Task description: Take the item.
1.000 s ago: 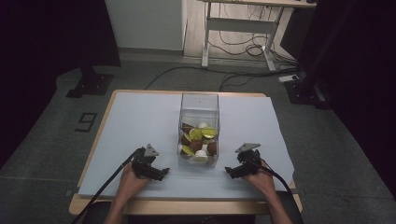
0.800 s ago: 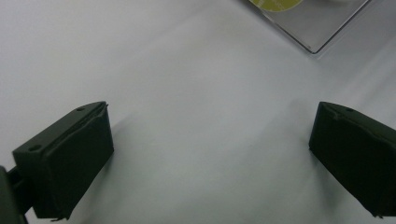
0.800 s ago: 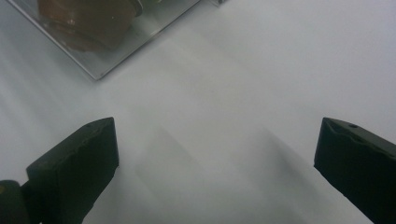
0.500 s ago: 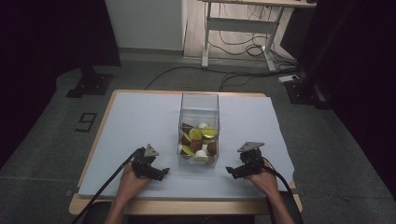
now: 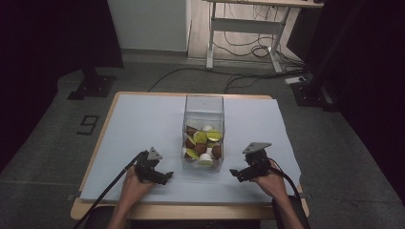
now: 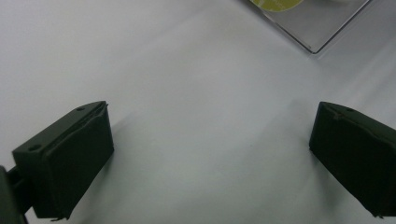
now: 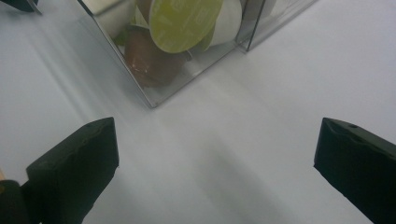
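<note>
Wooden table [image 5: 95, 157] covered by a pale sheet [image 5: 138, 129], standing on grey floor with cables running behind; a second desk frame [image 5: 248, 28] farther back. Clear plastic box [image 5: 204, 107], tall and open-topped, sits upright near the middle of the sheet, slightly toward the person's edge. Its lower part holds a heap of coffee capsules [image 5: 203, 143]: brown, white, and several with yellow-green foil lids. Left gripper [image 5: 165, 177] rests low over the sheet, to the left of the box and near it, held by the person's left hand [image 5: 131, 186], cable trailing off the near edge. Its jaws stand wide apart with bare sheet between them, nothing gripped; in the left gripper view a corner of the box [image 6: 310, 35] lies ahead, apart from the jaws. Right gripper [image 5: 235, 174] sits to the right of the box, held by the right hand [image 5: 270, 183], jaws likewise spread wide and empty. In the right gripper view the box's near corner [image 7: 152, 100] is just ahead, a yellow-green lidded capsule [image 7: 184, 21] pressed against the wall, a brown one [image 7: 149, 58] below it.
</note>
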`<state>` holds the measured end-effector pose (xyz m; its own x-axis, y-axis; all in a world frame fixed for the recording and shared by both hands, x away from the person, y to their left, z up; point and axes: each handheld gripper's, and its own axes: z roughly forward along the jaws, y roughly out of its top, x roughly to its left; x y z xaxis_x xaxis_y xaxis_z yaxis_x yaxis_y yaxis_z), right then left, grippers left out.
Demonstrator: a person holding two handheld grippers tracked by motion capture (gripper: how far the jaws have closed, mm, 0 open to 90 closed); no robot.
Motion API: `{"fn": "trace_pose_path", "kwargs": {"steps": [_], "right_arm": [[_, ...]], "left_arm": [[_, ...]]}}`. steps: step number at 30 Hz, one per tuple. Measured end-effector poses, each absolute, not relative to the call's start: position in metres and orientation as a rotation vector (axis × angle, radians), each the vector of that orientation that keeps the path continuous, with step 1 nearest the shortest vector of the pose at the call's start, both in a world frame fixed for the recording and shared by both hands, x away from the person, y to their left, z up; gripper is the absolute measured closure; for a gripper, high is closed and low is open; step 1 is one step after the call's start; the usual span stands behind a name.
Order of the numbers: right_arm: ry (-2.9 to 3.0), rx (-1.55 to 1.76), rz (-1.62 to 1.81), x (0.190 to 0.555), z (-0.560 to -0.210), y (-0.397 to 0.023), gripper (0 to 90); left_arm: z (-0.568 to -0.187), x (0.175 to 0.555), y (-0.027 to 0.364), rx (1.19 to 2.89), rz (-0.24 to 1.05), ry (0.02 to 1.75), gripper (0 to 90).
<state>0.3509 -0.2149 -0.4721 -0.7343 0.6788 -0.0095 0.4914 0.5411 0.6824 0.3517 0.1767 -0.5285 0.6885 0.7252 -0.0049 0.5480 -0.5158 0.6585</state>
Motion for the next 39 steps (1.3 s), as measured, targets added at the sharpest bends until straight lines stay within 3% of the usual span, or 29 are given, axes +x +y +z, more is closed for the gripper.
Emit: {"fn": "trace_pose_path", "kwargs": {"steps": [7, 20, 39], "right_arm": [[2.49, 0.993, 1.017, 0.351, -0.454, -0.212, 4.8], [2.501, 0.957, 1.048, 0.359, -0.429, -0.194, 3.9], [2.522, 0.921, 1.04, 0.372, -0.419, -0.165, 13.5]], "left_arm": [[-0.529, 0.352, 0.177, 2.255, 0.359, 0.971, 0.0], [-0.528, 0.352, 0.177, 2.255, 0.358, 0.971, 0.0], [-0.528, 0.352, 0.177, 2.256, 0.358, 0.97, 0.0]]}}
